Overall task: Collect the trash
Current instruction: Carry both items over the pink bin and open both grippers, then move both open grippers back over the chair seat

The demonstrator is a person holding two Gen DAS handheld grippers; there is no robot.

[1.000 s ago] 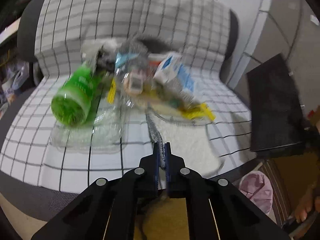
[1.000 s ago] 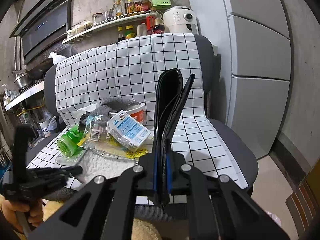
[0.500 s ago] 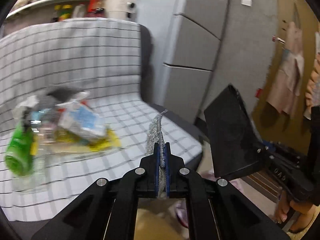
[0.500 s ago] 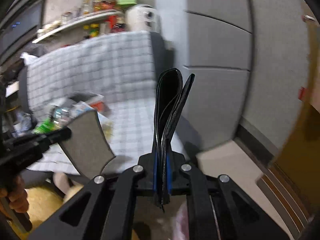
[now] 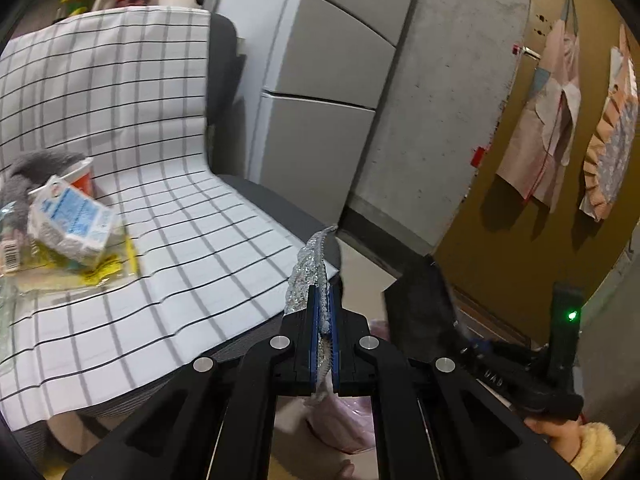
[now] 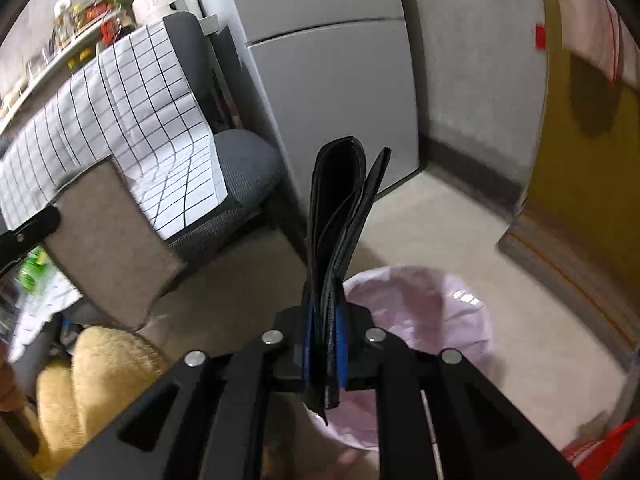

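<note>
Black folded leather wallet (image 6: 340,216) sits between right gripper (image 6: 323,354) jaws, now opening, above pink-lined bin (image 6: 420,304) at 5 o'clock, likely for a drop. Left gripper (image 5: 323,344) is clamped on silver crinkled foil sheet (image 5: 310,276), apparently queued next.

Left wrist view looks along its gripper (image 5: 324,336), angled slightly down, past the chair (image 5: 120,240) edge toward the fridge (image 5: 320,120) and wall; chair close. Right wrist view looks along its gripper (image 6: 324,344), tilted more steeply down over the pink bin (image 6: 420,304), floor near. Both share chair, fridge, bin; each sees the other gripper.
</note>
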